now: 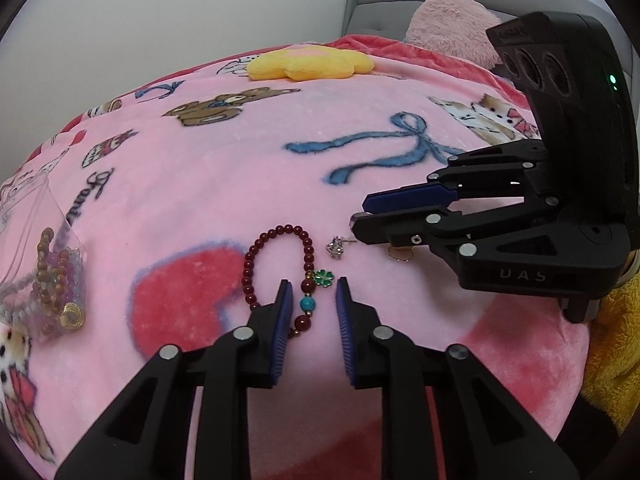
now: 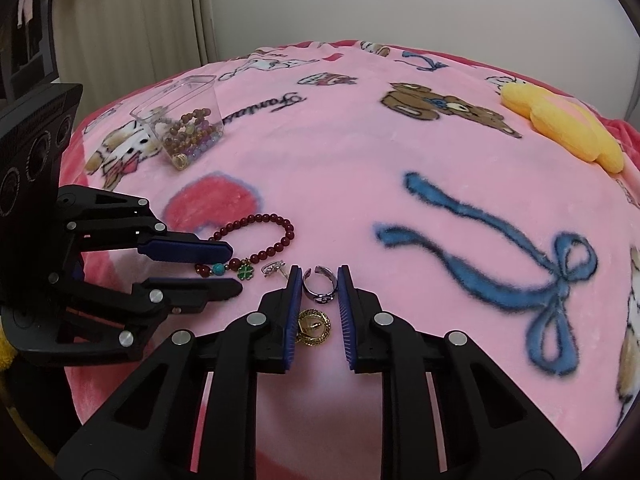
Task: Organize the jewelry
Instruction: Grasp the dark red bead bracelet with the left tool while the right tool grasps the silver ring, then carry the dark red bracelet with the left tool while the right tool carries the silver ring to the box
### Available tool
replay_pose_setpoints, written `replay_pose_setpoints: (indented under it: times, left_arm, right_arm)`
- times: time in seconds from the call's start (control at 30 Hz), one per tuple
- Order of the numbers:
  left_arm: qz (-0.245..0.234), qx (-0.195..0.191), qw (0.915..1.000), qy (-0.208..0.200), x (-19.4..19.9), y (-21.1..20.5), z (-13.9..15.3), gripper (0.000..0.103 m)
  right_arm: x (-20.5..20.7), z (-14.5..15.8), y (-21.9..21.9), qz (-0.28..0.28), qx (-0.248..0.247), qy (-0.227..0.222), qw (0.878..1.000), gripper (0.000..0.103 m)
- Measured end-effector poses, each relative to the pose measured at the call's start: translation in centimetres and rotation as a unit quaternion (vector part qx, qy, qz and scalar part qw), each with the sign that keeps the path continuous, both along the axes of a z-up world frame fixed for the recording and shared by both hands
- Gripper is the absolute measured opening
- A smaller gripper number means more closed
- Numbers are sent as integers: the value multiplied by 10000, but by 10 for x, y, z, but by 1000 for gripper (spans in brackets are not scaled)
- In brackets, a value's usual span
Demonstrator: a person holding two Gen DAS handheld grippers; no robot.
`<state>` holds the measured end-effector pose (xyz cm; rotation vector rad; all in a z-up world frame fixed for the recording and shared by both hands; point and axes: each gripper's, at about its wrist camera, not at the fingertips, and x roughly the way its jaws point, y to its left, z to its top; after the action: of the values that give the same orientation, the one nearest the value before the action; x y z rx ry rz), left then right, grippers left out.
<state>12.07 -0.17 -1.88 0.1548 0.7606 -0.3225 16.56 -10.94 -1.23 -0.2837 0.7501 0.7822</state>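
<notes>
A dark red bead bracelet (image 1: pixel 276 264) with a turquoise bead and a green clover charm (image 1: pixel 323 278) lies on the pink blanket (image 1: pixel 224 184), in the lower middle of the left wrist view. Its charm end runs between the blue pads of the left gripper (image 1: pixel 311 285); the left pad lies against the beads, the right pad stands clear, so the jaws are narrowed but not clamped on it. Just right of the clover sits a small silver earring (image 1: pixel 338 247), apart from the bracelet.

In the right wrist view, a silver open ring (image 2: pixel 320 286) lies between the fingertips of the right gripper (image 2: pixel 319 273), with slim gaps on both sides; the jaws are loose around it rather than grasping. Directly below the ring, nearer the camera, a round gold earring (image 2: pixel 314 327) rests between the same fingers, touching or almost touching the left pad. The two grippers sit close together, tips nearly meeting near the silver earring.

Well apart, at the left edge of the left wrist view, a clear plastic box (image 1: pixel 36 264) lies tilted on its side with beaded bracelets inside. A yellow flower cushion (image 1: pixel 310 63) sits at the upper middle, with a pink plush (image 1: pixel 452 22) and grey headboard (image 1: pixel 372 4) beyond.
</notes>
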Motion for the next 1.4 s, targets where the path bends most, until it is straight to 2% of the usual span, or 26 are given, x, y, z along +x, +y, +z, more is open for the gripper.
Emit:
replay_pose_setpoints:
  times: [0.2, 0.47, 0.73, 1.07, 1.4]
  left_arm:
    - [67, -4, 10000, -14, 2, 3, -1, 8]
    - [64, 65, 9998, -200, -3, 1, 2, 7]
    - [99, -48, 9990, -445, -11, 6, 15, 7]
    - [309, -311, 9949, -908, -28, 30, 51, 7]
    - [754, -522, 9870, -1321, -56, 72, 89, 7]
  right_arm:
    - [0, 0, 0, -15, 5, -22, 10000, 18]
    - [-2, 3, -2, -44, 45, -77, 10000, 18]
    - [-9, 17, -7, 14, 224, -224, 9995, 18]
    - [-21, 38, -6, 144, 503, -299, 9982, 18]
    - [-41, 54, 19, 553, 755, -267, 9953, 18]
